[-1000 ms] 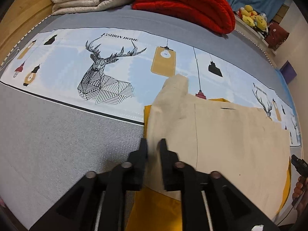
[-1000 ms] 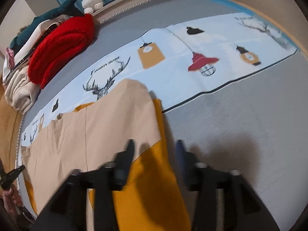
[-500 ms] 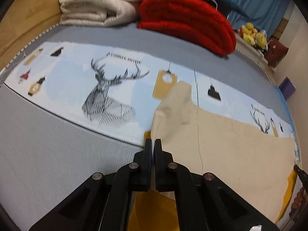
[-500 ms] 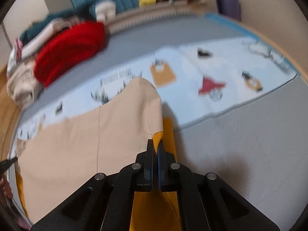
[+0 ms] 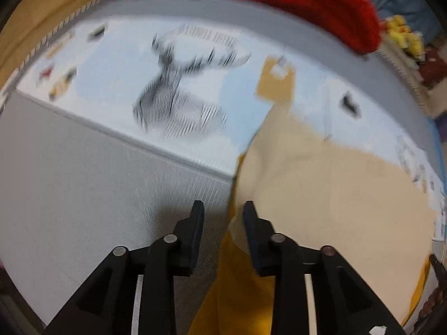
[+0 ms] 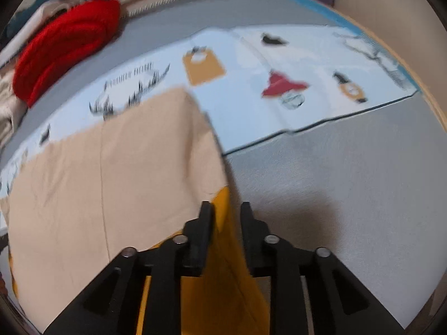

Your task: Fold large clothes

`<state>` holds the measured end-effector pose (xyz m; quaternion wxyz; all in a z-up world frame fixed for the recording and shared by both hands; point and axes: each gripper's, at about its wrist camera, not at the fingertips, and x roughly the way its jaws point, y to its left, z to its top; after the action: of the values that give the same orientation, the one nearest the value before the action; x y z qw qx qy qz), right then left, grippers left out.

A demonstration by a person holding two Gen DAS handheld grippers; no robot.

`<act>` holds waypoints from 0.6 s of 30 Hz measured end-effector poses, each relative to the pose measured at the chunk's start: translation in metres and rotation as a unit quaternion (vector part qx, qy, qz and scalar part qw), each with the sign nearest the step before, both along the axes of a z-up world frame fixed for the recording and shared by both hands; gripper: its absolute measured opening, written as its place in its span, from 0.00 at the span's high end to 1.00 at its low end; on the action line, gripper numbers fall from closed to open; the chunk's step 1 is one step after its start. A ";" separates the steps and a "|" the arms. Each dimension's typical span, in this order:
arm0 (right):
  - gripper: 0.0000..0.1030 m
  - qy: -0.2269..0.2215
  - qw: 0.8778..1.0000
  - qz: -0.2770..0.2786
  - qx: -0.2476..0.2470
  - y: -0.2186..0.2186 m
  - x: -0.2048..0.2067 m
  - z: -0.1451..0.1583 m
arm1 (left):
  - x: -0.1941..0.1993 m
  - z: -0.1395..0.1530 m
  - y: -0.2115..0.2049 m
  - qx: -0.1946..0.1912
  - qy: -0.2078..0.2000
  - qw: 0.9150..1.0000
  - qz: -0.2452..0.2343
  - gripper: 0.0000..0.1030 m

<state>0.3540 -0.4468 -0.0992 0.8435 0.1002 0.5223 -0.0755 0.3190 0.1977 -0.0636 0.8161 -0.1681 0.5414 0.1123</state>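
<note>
Two tools are seen above a bed [image 6: 349,184], each with jaws just reopened and standing slightly apart. An edge of the beige-and-mustard garment [image 5: 335,195] [image 6: 111,181] lies in the gap of the left tool [image 5: 223,209] and the right tool [image 6: 225,209], not pinched. The garment is spread flat over the grey cover and printed sheet [image 6: 279,64].

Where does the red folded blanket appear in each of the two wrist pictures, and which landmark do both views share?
Left wrist view: the red blanket lies at the top, right of centre, beyond the grey bed cover.
Right wrist view: the red blanket lies at the upper left.
Shared landmark: the orange lamp print on the pale blue sheet, just beyond the beige garment.
</note>
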 end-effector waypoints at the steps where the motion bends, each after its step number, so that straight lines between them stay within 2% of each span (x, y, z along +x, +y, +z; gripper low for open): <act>1: 0.76 -0.020 1.000 0.009 0.004 -0.002 -0.007 0.013 | -0.005 0.013 -0.004 -0.002 -0.020 1.000 -0.019 0.75; 3: 0.76 -0.037 0.998 0.053 0.023 0.000 -0.018 0.027 | -0.014 0.027 -0.018 -0.023 -0.033 0.996 -0.083 0.74; 5: 0.76 -0.022 0.991 0.122 0.051 0.010 -0.034 0.029 | -0.021 0.024 -0.033 -0.060 -0.014 0.986 -0.155 0.73; 6: 0.76 -0.009 0.986 0.154 0.059 0.016 -0.042 0.026 | -0.027 0.018 -0.042 -0.081 0.004 0.977 -0.195 0.73; 7: 0.76 0.009 0.980 0.187 0.062 0.023 -0.050 0.021 | -0.038 0.008 -0.057 -0.092 0.036 0.963 -0.249 0.72; 8: 0.76 0.039 0.973 0.223 0.052 0.031 -0.061 0.011 | -0.047 -0.002 -0.068 -0.086 0.059 0.953 -0.286 0.72; 10: 0.76 0.119 0.956 0.267 -0.002 0.042 -0.081 -0.021 | -0.070 -0.032 -0.083 -0.042 0.120 0.929 -0.349 0.68; 11: 0.76 0.143 0.952 0.272 -0.018 0.041 -0.087 -0.032 | -0.077 -0.042 -0.084 -0.024 0.140 0.923 -0.357 0.67; 12: 0.76 0.156 0.949 0.272 -0.024 0.037 -0.094 -0.040 | -0.084 -0.051 -0.081 -0.014 0.155 0.921 -0.358 0.67; 14: 0.76 0.154 0.954 0.256 -0.004 0.029 -0.098 -0.036 | -0.091 -0.045 -0.070 -0.029 0.148 0.927 -0.342 0.69; 15: 0.76 0.157 0.957 0.242 0.010 0.024 -0.100 -0.034 | -0.094 -0.038 -0.066 -0.036 0.144 0.931 -0.333 0.76; 16: 0.76 0.162 0.958 0.237 0.015 0.021 -0.103 -0.034 | -0.098 -0.033 -0.065 -0.036 0.139 0.932 -0.334 0.77; 18: 0.76 0.176 0.952 0.250 -0.006 0.024 -0.111 -0.040 | -0.109 -0.032 -0.066 -0.033 0.141 0.924 -0.354 0.76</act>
<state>0.2428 -0.4232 -0.1389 0.7306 -0.0538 0.6704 0.1178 0.2097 0.1318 -0.0952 0.7120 0.0255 0.6783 -0.1798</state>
